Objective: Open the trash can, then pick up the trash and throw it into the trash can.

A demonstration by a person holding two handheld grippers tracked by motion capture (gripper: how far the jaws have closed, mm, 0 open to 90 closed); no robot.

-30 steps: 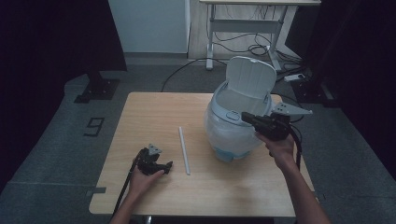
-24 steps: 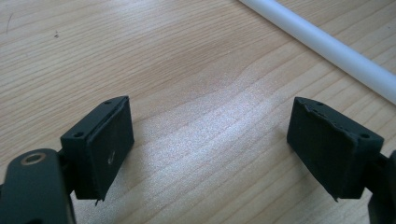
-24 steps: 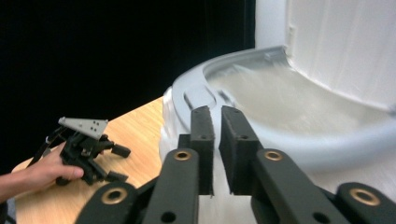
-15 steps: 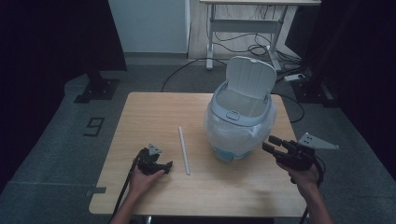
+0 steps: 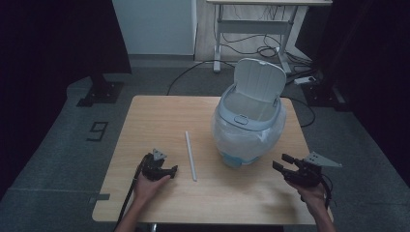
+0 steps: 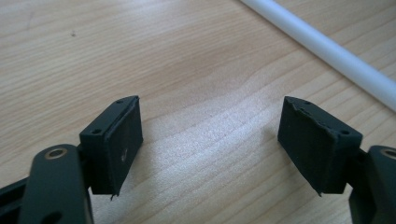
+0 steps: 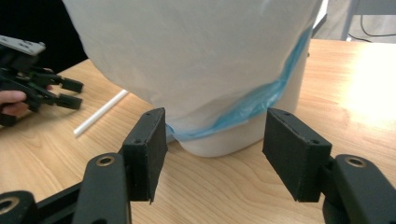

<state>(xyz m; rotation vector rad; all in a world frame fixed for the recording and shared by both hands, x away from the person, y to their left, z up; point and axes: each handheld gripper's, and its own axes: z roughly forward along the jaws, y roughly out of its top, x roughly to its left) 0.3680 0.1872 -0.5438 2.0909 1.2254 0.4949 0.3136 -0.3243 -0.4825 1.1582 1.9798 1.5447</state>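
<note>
Wooden surface (image 5: 159, 121): white lidded plastic bin with bag liner (image 5: 249, 126), right of centre, lid up; thin white tube (image 5: 191, 155) beside it. Left tongs (image 5: 173, 168) released, closing slightly on nothing; right tongs (image 5: 281, 162) released, just opening, empty.

Table (image 5: 154, 121): pale wood grain, smooth with a soft sheen.
Straw (image 5: 191, 155), at 9 o'clock from the bin: white, smooth, looks like matt plastic.
Bin (image 5: 249, 121): pale hard plastic, smooth; its raised lid (image 5: 258, 79) is matt grey-white.
Bin liner (image 7: 201, 60): thin white film, slightly crinkled, with a blue translucent band.
Gripper pads (image 6: 123, 140): black, matt, rubbery, edges frayed.
Gripper arms (image 7: 100, 186): black matt plastic with brass-coloured metal rivets.
</note>
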